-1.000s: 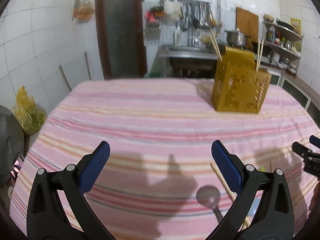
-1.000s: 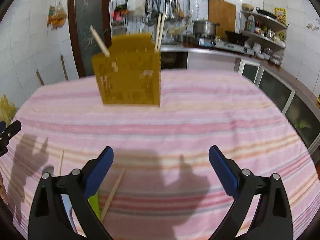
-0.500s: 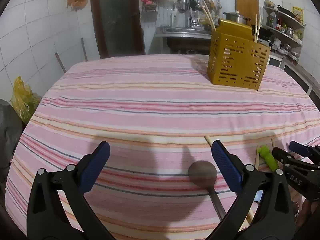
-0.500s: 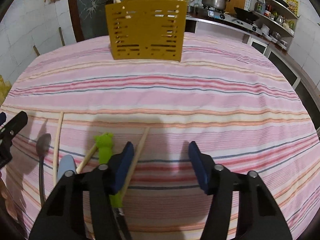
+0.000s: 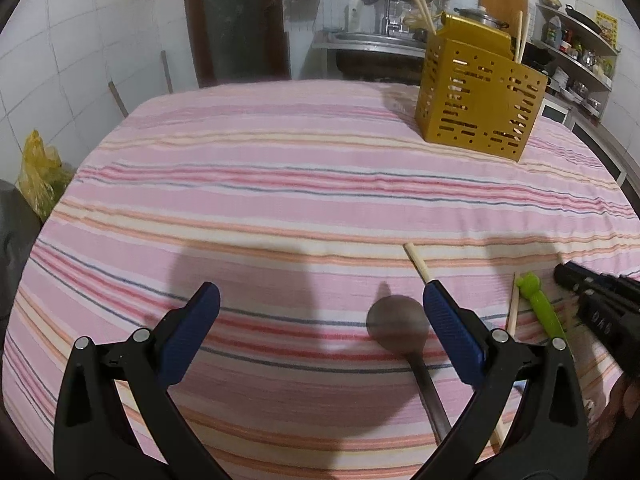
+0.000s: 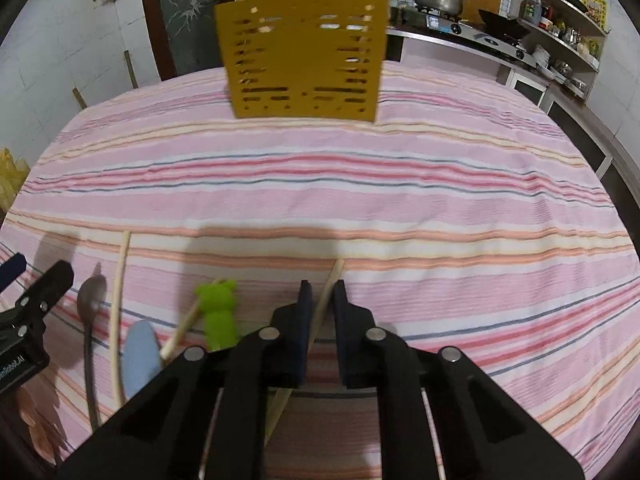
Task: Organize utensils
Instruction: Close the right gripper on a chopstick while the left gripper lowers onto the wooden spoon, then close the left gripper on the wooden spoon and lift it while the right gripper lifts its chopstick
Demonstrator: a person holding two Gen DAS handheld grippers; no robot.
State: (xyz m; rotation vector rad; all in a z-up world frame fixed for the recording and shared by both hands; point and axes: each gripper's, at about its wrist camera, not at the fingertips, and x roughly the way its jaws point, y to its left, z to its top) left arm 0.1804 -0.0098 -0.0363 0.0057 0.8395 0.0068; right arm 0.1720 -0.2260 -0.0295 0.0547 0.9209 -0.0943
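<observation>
Your tabletop (image 6: pixel 440 184) wears matt woven striped cloth; the yellow holder (image 6: pixel 304 56) looks like perforated smooth plastic, the chopstick (image 6: pixel 326 292) pale bare wood, the spoon (image 5: pixel 398 322) dull metal.

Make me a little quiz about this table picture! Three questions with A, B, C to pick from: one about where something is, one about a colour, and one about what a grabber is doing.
1. Where does the holder stand?
A. at the far side of the table
B. right beside the spoon
C. on the floor

2. What colour is the animal-shaped handle?
A. red
B. green
C. black

3. What is the right gripper doing?
A. open over bare cloth
B. shut on the spoon
C. shut on a chopstick

Answers:
1 A: the holder sits far across the striped cloth, away from the loose utensils.
2 B: it is bright green.
3 C: its jaws have just been closing and now pinch the chopstick, while the spoon lies untouched.
</observation>
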